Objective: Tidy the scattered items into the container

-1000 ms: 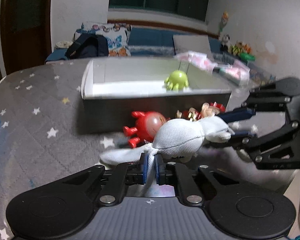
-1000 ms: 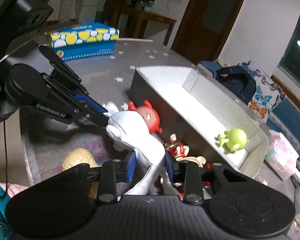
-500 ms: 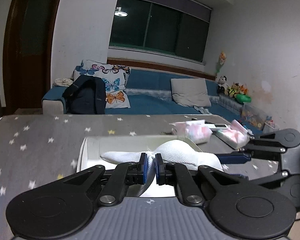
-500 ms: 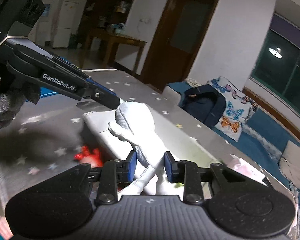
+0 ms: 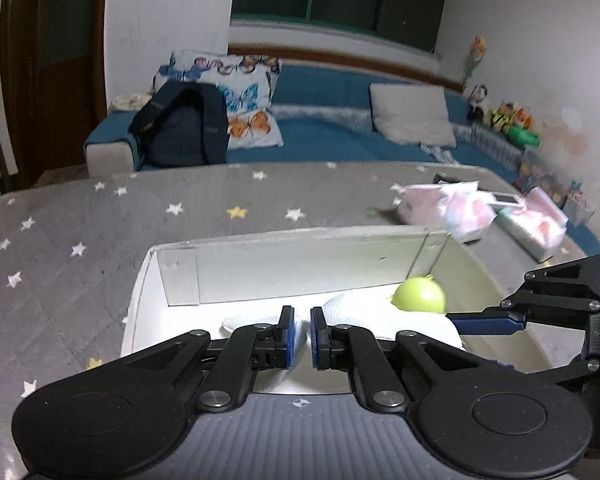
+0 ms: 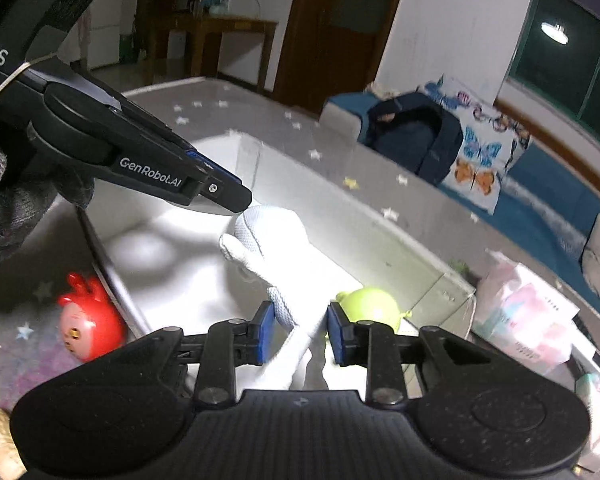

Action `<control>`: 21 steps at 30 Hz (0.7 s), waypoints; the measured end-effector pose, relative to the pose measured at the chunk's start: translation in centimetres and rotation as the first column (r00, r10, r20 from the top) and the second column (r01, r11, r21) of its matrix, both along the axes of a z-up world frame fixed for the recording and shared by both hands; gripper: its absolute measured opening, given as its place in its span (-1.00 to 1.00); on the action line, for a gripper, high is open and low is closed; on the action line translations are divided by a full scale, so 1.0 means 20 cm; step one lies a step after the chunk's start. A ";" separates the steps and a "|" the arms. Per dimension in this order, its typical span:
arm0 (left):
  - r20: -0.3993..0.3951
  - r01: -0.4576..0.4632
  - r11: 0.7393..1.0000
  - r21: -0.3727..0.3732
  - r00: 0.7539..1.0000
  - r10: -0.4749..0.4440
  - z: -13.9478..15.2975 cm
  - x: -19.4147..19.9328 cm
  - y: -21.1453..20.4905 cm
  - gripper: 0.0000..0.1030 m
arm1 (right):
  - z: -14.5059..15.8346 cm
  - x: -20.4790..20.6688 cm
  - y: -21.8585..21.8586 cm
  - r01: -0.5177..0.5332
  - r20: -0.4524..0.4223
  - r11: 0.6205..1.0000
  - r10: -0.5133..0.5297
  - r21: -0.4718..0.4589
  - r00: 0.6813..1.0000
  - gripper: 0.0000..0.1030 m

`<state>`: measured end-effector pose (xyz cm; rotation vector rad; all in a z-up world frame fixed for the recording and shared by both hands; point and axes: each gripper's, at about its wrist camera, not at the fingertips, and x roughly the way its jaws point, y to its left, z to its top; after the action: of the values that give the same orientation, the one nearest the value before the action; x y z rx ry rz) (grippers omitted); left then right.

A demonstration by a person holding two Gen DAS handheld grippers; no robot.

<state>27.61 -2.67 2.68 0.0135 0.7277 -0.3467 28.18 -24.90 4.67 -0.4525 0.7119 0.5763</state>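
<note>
We work at a grey table printed with small white and yellow stars, with a blue sofa, butterfly cushions and a dark backpack in the room beyond it. On the table stands our container, an open white box with pale inner walls. Over its brightly lit floor we hold a white plush toy of mesh-textured fabric, with a rounded head, a stubby arm and long limp limbs. Our right gripper has its blue-padded jaws parted wider than the limb that runs between them, so we cannot tell whether the pads still press it. Our left gripper shows a narrow gap between its pads with the bright box floor showing through; its tip sits just at the toy's head in the right wrist view. A lime green round toy lies inside the box just beside the plush. A red round toy rests on the table outside the near wall, and pink packets lie to the far right.
</note>
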 end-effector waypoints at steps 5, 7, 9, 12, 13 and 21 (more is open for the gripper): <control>-0.018 -0.007 0.999 0.032 1.000 0.008 -0.04 0.05 -0.03 -0.83 | -0.06 0.05 0.04 0.001 -0.034 1.000 -0.001 -0.014 0.999 -0.47; -0.023 -0.005 0.999 0.037 1.000 0.006 -0.05 0.06 -0.04 -0.83 | -0.07 0.06 0.05 0.002 -0.035 1.000 -0.003 -0.019 0.999 -0.46; -0.028 -0.008 0.999 0.040 1.000 0.009 -0.06 0.07 -0.04 -0.82 | -0.07 0.08 0.07 0.003 -0.039 0.999 -0.004 -0.032 0.999 -0.46; -0.030 -0.011 0.999 0.045 0.999 0.012 -0.07 0.07 -0.04 -0.81 | -0.08 0.10 0.10 -0.002 -0.041 0.999 0.000 -0.043 0.999 -0.46; -0.028 -0.012 0.999 0.046 1.000 0.013 -0.07 0.08 -0.04 -0.81 | -0.09 0.10 0.10 -0.001 -0.041 0.999 -0.001 -0.043 0.999 -0.46; -0.024 -0.017 0.999 0.047 1.000 0.018 -0.07 0.07 -0.04 -0.81 | -0.09 0.10 0.09 0.020 -0.044 0.999 -0.021 -0.038 0.999 -0.41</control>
<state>29.02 -3.45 1.26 0.0467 0.7594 -0.3134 30.27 -23.08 2.79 -0.4675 0.7702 0.5561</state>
